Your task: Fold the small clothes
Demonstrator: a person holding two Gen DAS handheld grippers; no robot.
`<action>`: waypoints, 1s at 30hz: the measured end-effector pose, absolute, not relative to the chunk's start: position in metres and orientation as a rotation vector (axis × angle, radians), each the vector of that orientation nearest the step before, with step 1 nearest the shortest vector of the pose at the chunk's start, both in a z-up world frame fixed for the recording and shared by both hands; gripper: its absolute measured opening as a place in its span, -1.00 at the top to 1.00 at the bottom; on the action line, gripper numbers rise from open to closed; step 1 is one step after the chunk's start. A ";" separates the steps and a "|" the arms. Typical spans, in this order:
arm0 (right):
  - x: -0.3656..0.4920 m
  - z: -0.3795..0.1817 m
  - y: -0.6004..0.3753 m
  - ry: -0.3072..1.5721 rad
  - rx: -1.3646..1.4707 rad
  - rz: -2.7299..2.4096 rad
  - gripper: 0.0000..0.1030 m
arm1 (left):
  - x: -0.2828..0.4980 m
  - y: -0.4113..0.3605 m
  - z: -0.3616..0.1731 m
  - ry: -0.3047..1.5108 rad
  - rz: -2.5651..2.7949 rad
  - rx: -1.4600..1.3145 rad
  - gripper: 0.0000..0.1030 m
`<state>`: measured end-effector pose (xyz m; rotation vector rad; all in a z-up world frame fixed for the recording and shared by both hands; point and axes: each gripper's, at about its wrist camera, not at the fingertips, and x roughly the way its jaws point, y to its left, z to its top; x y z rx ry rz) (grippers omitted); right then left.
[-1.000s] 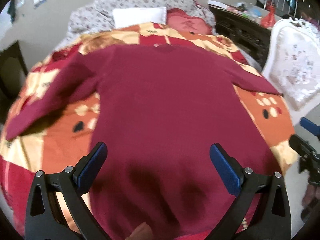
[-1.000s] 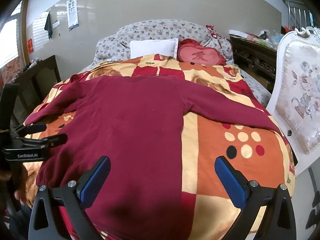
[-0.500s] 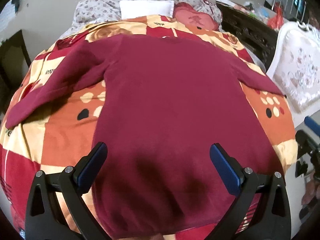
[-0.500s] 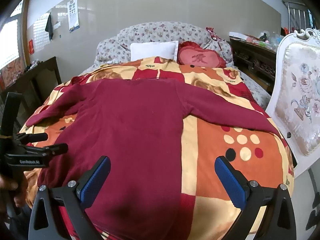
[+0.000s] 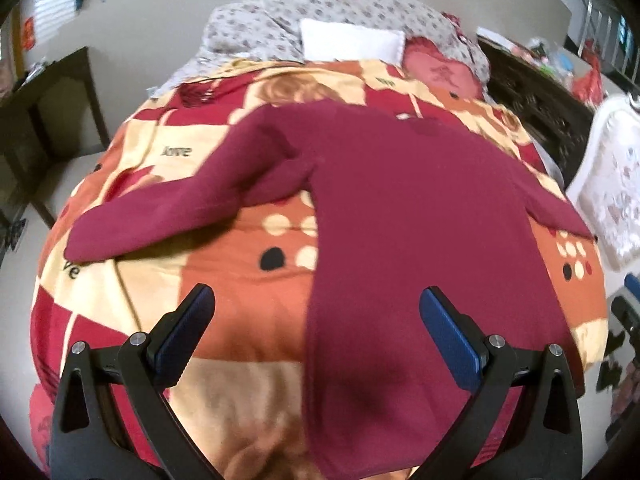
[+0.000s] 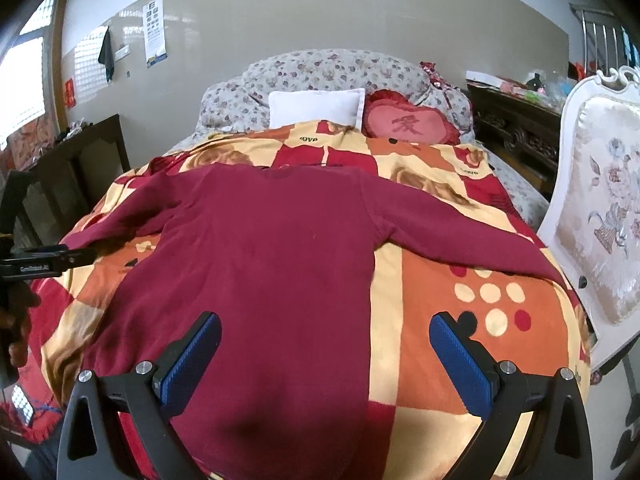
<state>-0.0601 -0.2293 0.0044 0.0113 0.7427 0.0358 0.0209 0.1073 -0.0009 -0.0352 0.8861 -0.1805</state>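
A dark red long-sleeved sweater (image 5: 408, 216) lies flat on the bed, neck toward the pillows, both sleeves spread out; it also shows in the right wrist view (image 6: 272, 264). My left gripper (image 5: 316, 334) is open and empty, above the sweater's lower left edge and the bare quilt beside it. My right gripper (image 6: 326, 360) is open and empty, above the sweater's lower right part. The left gripper also appears at the left edge of the right wrist view (image 6: 60, 258).
The bed has an orange, red and cream patchwork quilt (image 6: 480, 320), a white pillow (image 6: 316, 108) and a red heart cushion (image 6: 408, 124). A white upholstered chair (image 6: 608, 220) stands close on the right. A dark wooden cabinet (image 6: 80, 160) stands left.
The left gripper has shifted left, so the sweater's left edge now lies between its fingers. The right gripper has barely moved. Both stay open.
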 end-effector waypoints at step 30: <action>-0.031 0.001 -0.200 0.741 -0.028 0.083 -0.99 | 0.017 0.111 -0.026 0.913 -0.145 -0.070 -0.99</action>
